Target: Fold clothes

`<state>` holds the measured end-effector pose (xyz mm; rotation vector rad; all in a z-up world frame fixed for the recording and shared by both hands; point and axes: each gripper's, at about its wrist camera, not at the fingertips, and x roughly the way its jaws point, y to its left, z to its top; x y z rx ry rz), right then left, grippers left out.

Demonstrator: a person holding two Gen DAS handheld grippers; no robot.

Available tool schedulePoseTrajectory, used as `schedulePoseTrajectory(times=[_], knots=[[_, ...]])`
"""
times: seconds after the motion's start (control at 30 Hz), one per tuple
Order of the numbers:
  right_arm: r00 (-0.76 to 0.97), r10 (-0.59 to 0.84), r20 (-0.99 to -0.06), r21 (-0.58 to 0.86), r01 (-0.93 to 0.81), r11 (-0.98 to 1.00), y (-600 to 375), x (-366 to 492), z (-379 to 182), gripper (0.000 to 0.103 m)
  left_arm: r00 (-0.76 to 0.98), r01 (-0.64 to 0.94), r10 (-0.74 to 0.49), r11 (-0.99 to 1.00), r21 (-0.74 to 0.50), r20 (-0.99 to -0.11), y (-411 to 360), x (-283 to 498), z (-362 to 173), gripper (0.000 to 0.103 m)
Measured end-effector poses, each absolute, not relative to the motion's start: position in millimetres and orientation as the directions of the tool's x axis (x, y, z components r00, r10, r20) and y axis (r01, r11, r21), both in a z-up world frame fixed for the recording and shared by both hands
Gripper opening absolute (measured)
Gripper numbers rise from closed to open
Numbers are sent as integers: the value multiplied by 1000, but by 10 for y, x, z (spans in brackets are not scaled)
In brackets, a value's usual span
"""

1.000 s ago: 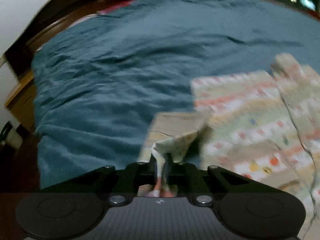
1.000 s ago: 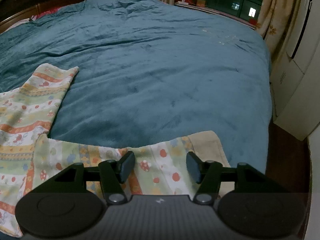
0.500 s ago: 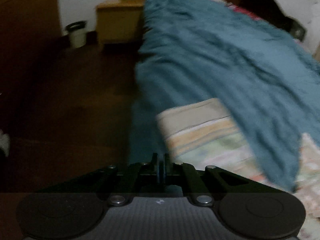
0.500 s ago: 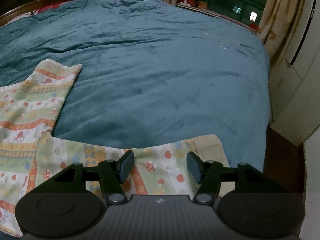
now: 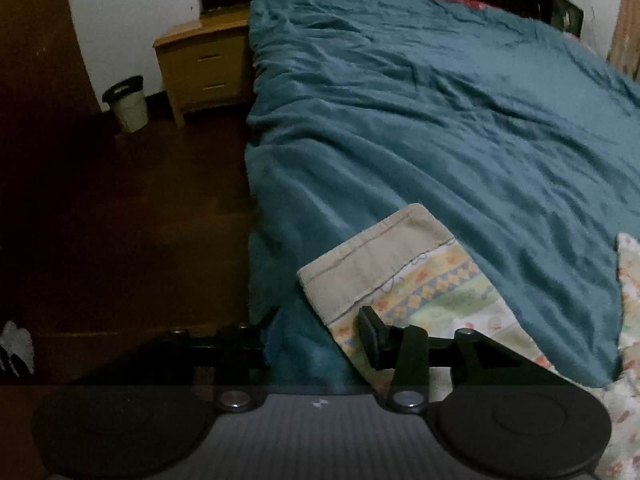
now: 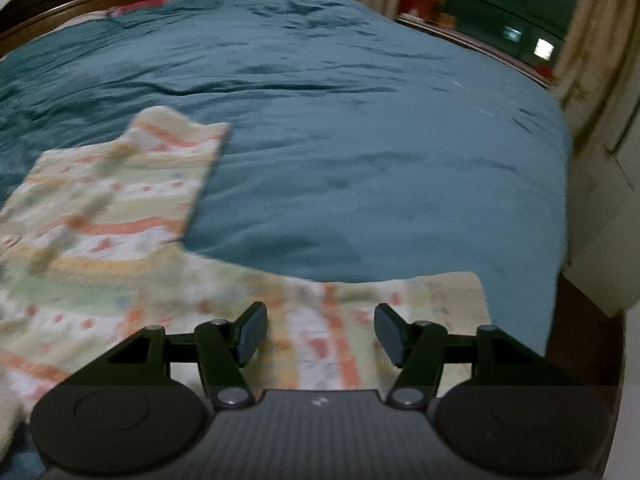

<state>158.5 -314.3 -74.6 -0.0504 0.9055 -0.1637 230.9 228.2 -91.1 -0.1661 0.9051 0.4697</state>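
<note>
A pale patterned garment with orange, green and yellow stripes lies on the teal bedspread. In the left wrist view one sleeve [image 5: 404,276] with a beige cuff lies spread at the bed's near left edge. My left gripper [image 5: 320,340] is open and empty just in front of that cuff. In the right wrist view the garment's body [image 6: 108,200] lies at the left and another sleeve [image 6: 360,320] runs across the front. My right gripper [image 6: 320,334] is open and empty, hovering low over that sleeve.
The teal bedspread [image 5: 440,120] covers a wide bed. A wooden nightstand [image 5: 204,68] and a small waste bin [image 5: 126,104] stand on the dark floor at the left. A white cabinet [image 6: 612,200] and curtains [image 6: 580,40] stand to the right of the bed.
My left gripper let go of the sleeve it was pinching, opened, and swung left to the bed's edge. My right gripper stayed open and moved closer over its sleeve.
</note>
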Motion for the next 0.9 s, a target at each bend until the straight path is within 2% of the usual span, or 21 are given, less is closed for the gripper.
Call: schedulePoseTrajectory(times=[0.2,0.37,0.5,0.73,0.8,0.87,0.9], knots=[[607,35,-794,-66,-142,988,-2646,1392,-584,61,547,-440,296,897,33,-783,2183,2150,-774,44],[543,223,-810,-5,-386,922,-2072,1166,-538,61,581,-337,178,941,-35,-794,1909,1885,-668,45],[491,288,-822,-7,-514,858,-1673,967,-595,61,571,-221,74,973,-66,-817,1598,1629,-675,45],[432,300,-850,22,-541,841,-1503,812,-786,60,522,9,-143,987,-162,-841,978,1151,-759,45],[429,304,-851,44,-518,854,-1540,800,-817,57,502,69,-190,981,-180,-843,802,1075,-749,45],[425,316,-848,71,-500,863,-1573,805,-826,53,487,117,-228,974,-196,-843,632,1042,-747,51],[422,322,-847,86,-490,867,-1587,813,-834,48,480,135,-244,970,-203,-843,554,1036,-747,51]])
